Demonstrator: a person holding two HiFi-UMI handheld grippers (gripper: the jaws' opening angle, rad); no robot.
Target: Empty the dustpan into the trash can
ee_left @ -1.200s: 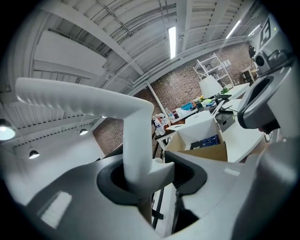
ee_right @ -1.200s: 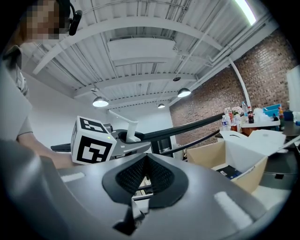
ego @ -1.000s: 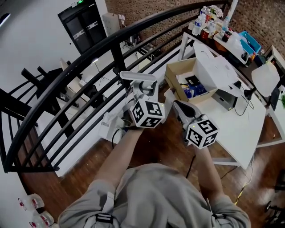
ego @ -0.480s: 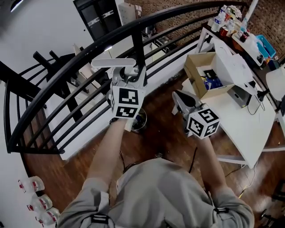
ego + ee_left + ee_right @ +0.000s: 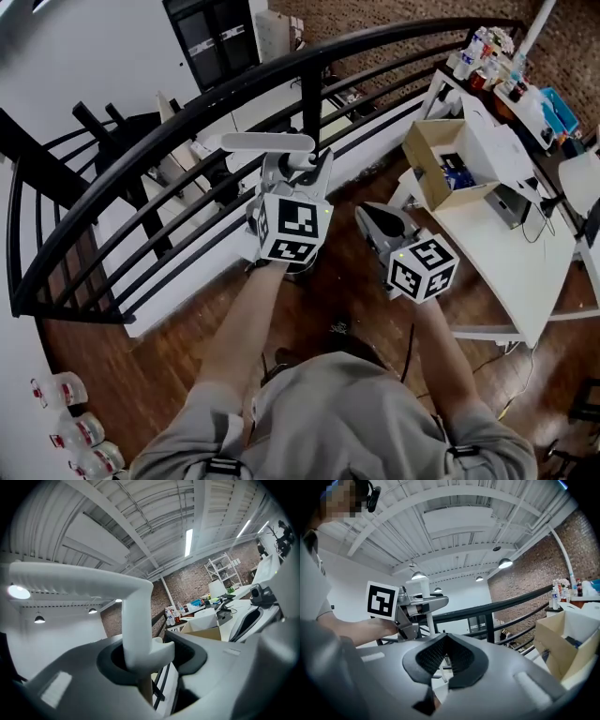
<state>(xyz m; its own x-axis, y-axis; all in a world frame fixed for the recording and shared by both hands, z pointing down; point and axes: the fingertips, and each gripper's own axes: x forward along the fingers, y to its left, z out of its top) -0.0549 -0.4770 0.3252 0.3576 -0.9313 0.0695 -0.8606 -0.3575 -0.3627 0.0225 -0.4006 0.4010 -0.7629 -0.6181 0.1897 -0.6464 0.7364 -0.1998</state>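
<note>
Head view: a person stands at a black railing [image 5: 187, 112] above a wooden floor [image 5: 159, 375], with 1 gripper in each hand. The left gripper [image 5: 298, 167], at centre frame, has its jaws closed on the upright stem of the white dustpan handle [image 5: 267, 142]. The handle's crossbar lies level just above the jaws, in front of the railing. The pan itself is hidden beneath the gripper's marker cube. The right gripper [image 5: 375, 223], just right of centre, carries nothing. A white desk [image 5: 520, 262] bearing an open cardboard box [image 5: 424, 178] fills the upper right.

Left gripper view: the 2 jaws stand part-way apart, pressed against either side of the white stem at lower centre. The crossbar sweeps off toward the upper left.

Right gripper view: the jaws are drawn together at lower centre with nothing between them. The left gripper and the handle show at left centre, and the box sits at the lower right edge.
</note>
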